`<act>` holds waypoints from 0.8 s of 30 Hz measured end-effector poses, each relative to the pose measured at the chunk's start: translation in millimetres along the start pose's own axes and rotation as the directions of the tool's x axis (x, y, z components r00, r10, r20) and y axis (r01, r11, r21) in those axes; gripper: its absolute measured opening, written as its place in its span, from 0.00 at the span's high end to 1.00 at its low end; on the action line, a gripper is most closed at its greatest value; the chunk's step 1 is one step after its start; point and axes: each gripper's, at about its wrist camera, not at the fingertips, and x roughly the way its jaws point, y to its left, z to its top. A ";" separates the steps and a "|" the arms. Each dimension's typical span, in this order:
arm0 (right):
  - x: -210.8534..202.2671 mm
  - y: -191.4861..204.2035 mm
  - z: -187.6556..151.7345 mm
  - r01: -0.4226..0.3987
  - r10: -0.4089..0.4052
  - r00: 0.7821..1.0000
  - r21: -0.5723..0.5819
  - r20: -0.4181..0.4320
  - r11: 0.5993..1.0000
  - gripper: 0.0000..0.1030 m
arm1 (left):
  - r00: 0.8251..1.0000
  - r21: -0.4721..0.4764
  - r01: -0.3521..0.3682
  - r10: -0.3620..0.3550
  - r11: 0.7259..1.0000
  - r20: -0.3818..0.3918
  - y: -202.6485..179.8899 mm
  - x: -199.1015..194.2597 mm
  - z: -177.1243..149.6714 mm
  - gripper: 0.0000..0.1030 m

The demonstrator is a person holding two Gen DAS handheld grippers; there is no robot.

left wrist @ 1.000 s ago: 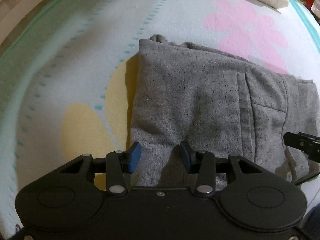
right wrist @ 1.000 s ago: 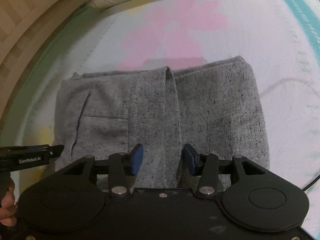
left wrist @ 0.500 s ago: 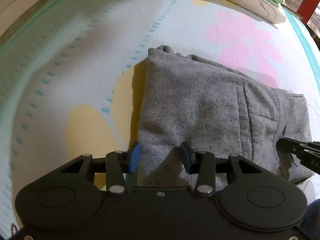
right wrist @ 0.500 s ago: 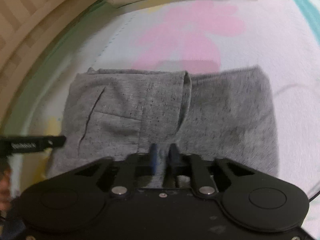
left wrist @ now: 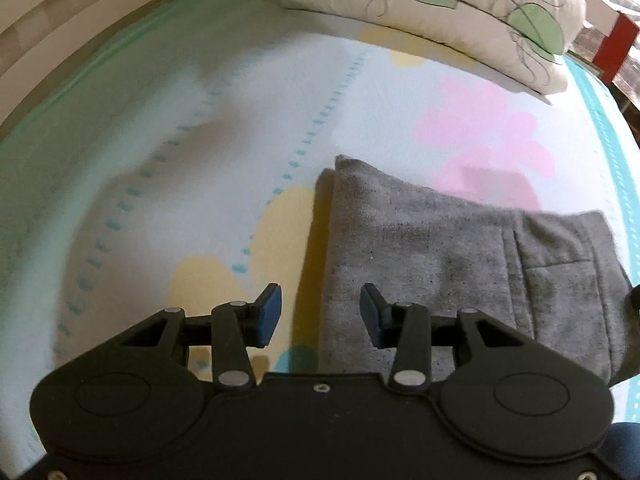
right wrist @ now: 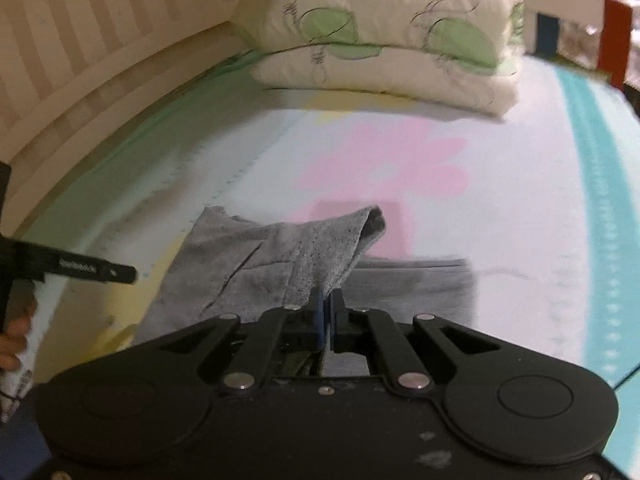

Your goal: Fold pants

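Observation:
The grey speckled pants (left wrist: 448, 256) lie folded on the bed sheet, pocket seam toward the right. My left gripper (left wrist: 320, 314) is open and empty, its fingers over the pants' near left edge. In the right wrist view my right gripper (right wrist: 326, 314) is shut on the near edge of the pants (right wrist: 280, 256) and lifts that fold up off the lower layer (right wrist: 416, 284). The left gripper's finger (right wrist: 96, 272) shows at the left of that view, beside the pants.
The bed sheet (left wrist: 200, 184) has pink and yellow flower prints and a teal band (right wrist: 592, 208) along its right side. Stacked white pillows with green leaves (right wrist: 384, 40) lie at the head. A striped wall (right wrist: 80, 40) runs along the left.
My right gripper closed on the pants' near edge and raised it, lifting the fold. My left gripper drew back and left, staying open.

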 end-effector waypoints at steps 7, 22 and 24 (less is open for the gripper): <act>30.9 -43.5 -23.5 0.033 -0.019 0.992 0.119 -0.121 0.992 0.98 | 1.000 0.095 0.010 -0.007 0.995 -0.024 -33.9 15.6 -5.1 0.50; 68.1 -55.7 -40.4 0.019 0.050 0.967 0.266 -0.249 0.964 0.55 | 0.996 0.107 0.006 0.004 0.994 -0.092 -33.4 30.5 -18.5 0.49; 58.8 -50.9 -42.7 0.009 0.044 0.977 0.250 -0.207 0.968 0.55 | 0.996 0.103 0.007 0.002 0.995 -0.092 -31.7 30.0 -19.0 0.49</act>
